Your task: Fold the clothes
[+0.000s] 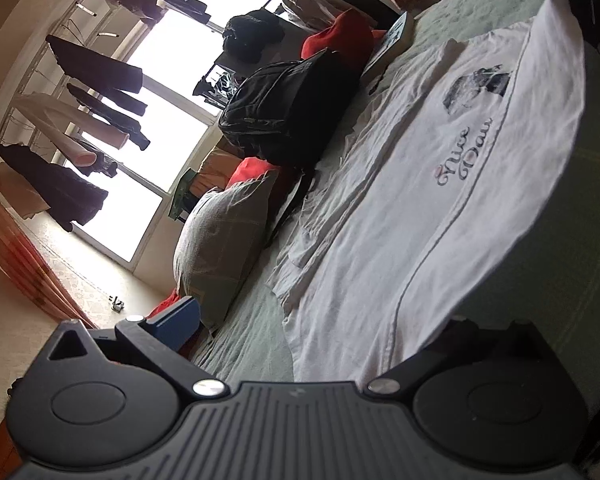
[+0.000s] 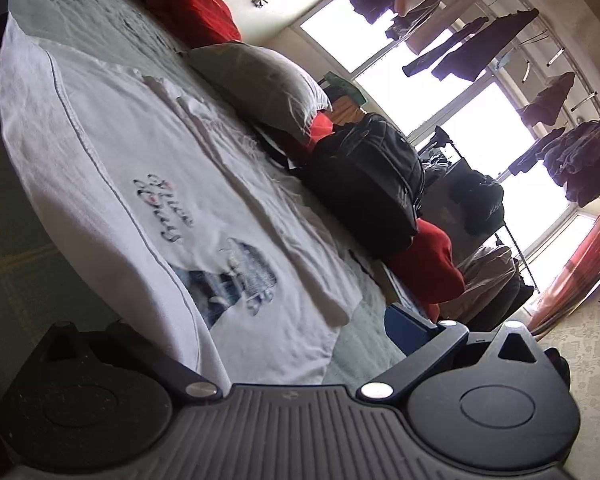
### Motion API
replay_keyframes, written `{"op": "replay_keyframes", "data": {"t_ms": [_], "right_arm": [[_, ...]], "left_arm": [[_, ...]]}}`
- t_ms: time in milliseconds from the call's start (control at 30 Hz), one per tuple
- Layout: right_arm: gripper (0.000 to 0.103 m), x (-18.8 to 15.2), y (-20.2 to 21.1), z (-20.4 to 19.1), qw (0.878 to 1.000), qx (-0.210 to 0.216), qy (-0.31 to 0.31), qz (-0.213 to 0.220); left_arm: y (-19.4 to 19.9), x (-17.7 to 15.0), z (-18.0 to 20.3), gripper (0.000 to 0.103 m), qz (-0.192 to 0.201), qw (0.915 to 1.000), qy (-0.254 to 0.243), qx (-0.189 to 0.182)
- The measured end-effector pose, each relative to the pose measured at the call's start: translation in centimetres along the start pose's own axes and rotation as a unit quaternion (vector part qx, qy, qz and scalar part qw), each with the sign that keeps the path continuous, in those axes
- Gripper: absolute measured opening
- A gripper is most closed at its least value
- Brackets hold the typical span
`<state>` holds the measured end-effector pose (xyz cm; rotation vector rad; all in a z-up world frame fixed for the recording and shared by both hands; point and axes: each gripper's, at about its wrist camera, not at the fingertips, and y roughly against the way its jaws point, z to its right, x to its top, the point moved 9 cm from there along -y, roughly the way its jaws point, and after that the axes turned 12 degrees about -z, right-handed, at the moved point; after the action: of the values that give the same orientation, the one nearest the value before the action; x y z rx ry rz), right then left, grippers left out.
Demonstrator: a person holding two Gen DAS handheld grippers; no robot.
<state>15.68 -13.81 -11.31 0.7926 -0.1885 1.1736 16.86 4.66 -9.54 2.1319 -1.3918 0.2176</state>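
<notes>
White printed T-shirt (image 1: 440, 184) (image 2: 148, 184) spread print-up on green bed, near hem draped over edge.

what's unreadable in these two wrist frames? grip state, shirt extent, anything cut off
- Left tongs: one finger shows; the other sits under the white T-shirt hem, so a pinch is unconfirmed.
- Right tongs: same; one finger shows, the other is covered by the T-shirt.
- Shirt edge nearest each camera: hidden behind the tongs' bodies.
- Window: blown out, nothing outside readable.
- Backpack: hides the bed behind it.
</notes>
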Motion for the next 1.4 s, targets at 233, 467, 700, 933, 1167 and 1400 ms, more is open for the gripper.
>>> {"op": "replay_keyframes", "data": {"t_ms": [233,467,700,933,1167,1400], "right_arm": [[0.103,1.8,-2.0,2.1,1.0,-0.01,-0.013,0.006],[0.103,3.4,-5.1,4.5,0.999,-0.015,-0.028,0.005],[0.103,5.2,-9.4,6.7,0.999,-0.02,-0.043,0.003],[0.103,7.3,-12.5,8.1,0.999,-0.028,-0.043,0.006],[0.103,9.1,-16.1,9.8,0.998,-0.039,-0.045,-0.001],[0.103,10.9,-19.7,11.3,0.997,-0.049,-0.051,-0.01]], "left_arm": [[-2.3,1.6,-1.3,0.103,-0.006,1.0,0.004,0.007],[-5.7,4.7,-3.5,0.103,-0.006,0.9998,0.009,0.014],[-9.6,7.0,-4.9,0.103,-0.011,0.9995,0.02,0.021],[-13.2,8.8,-6.1,0.103,-0.009,0.9995,0.024,0.02],[-16.9,10.5,-7.2,0.103,-0.005,0.9995,0.027,0.018],[-21.2,11.6,-7.5,0.103,-0.012,0.999,0.042,0.001]]}}
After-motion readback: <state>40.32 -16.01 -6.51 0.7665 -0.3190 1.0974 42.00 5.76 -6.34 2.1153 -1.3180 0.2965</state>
